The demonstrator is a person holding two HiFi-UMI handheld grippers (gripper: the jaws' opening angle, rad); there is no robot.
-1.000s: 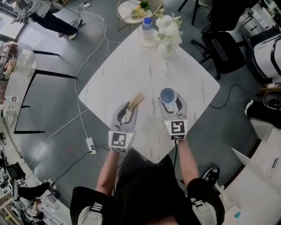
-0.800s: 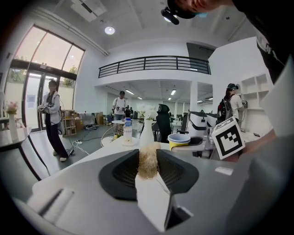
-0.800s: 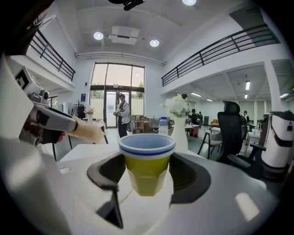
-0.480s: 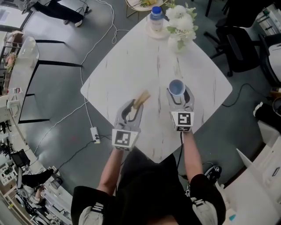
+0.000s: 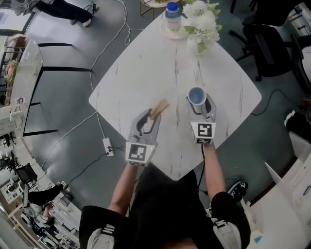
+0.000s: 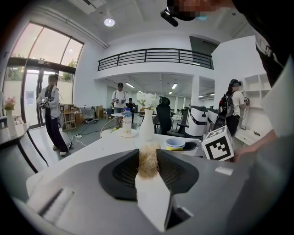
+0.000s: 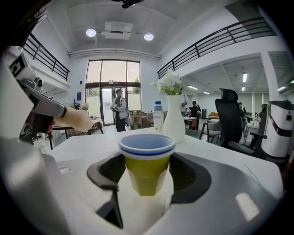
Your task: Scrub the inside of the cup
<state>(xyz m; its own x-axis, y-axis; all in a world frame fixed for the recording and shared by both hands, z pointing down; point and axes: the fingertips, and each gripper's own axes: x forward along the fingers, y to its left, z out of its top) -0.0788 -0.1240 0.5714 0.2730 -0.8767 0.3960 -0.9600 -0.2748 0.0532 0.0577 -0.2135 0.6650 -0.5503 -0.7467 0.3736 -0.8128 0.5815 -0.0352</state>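
1. The left gripper (image 5: 152,116) is clenched on a brush (image 5: 160,108). In the left gripper view the tan bristles are pinched between the two dark pads. In the head view the brush's pale end juts past the jaw tips toward the middle of the table (image 5: 146,73).
2. The right gripper (image 5: 199,104) grasps the cup (image 5: 197,96). In the right gripper view its pads press on the yellow sides, below the blue-and-white rim.
3. The cup stands upright with its mouth up and shows a pale blue inside. It is over the near right part of the table. Whether its base touches the top cannot be told.
4. The brush is left of the cup, apart from it and outside it.
5. Both grippers sit side by side over the table's near corner, each with a marker cube at its rear, the left one (image 5: 137,152) and the right one (image 5: 203,131). The person's bare forearms reach in from below.
6. The table is white with faint grey veins and is seen corner-on.
7. At its far corner a bottle (image 5: 172,10) with a blue cap stands on a saucer (image 5: 171,33). Just beside it is a white vase (image 5: 194,44) of white flowers.
8. On the grey floor left of the table a white cable (image 5: 92,82) runs to a power strip (image 5: 107,145). A black chair (image 5: 272,39) stands to the right.
9. The gripper views show several people standing well behind the table in a bright hall.
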